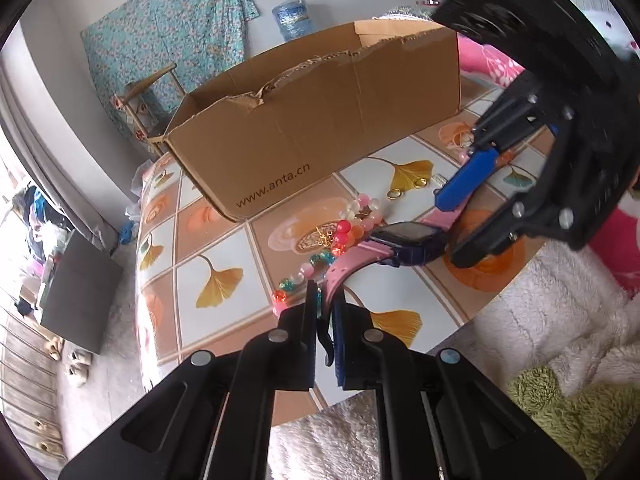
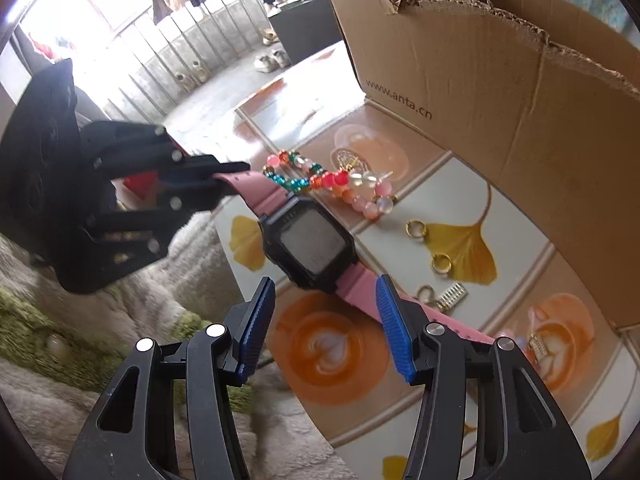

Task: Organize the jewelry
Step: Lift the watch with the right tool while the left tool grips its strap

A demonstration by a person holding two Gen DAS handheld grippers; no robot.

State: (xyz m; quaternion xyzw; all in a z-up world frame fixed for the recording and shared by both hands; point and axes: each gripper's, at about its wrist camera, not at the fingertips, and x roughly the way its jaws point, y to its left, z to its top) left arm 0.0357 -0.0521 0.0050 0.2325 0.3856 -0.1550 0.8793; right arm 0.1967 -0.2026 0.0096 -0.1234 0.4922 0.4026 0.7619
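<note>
While the left gripper (image 1: 325, 300) pinches one end of the pink strap, the watch (image 2: 308, 246) hangs just above the table (image 1: 224, 240), its dark square face turned up. The left jaws stand narrow, closed on the strap (image 1: 340, 272), with the buckle end poking down between them. The right gripper (image 2: 326, 320) stands wide apart, its blue-padded fingers (image 2: 394, 328) on either side of the other strap end without clearly touching it; that end passes under the right pad in the right wrist view.

Just beyond the watch lies a bracelet (image 2: 320, 180) of pink, red, white and teal beads, curled on the tabletop near the front wall of a cardboard box (image 1: 320, 120). Two gold rings (image 2: 417, 229) lie apart from each other on a yellow leaf print beside the bracelet. A small silver charm with a ring (image 2: 450, 298) sits near the right finger, and another small gold piece (image 2: 538, 346) lies further right, partly hidden.

The table is covered in a tiled pattern of leaves and orange roses. A fluffy white rug (image 1: 560, 320) lies below its edge.
</note>
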